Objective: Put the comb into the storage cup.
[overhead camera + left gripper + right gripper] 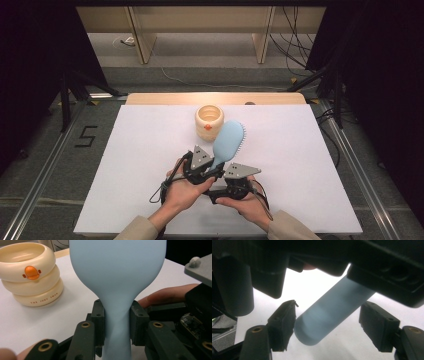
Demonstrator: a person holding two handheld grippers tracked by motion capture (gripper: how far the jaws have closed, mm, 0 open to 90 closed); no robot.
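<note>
The left tongs [117, 315] pinch the brush [227, 142] at its neck; its handle end lies between the spread right tongs [329, 325], slanting, untouched on the right.

Cream ringed cup [209, 120] on white table [140, 165]

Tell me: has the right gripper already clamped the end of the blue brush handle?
No: in the right gripper view the handle end lies between the jaws of the right gripper, with a gap at the right pad.
</note>
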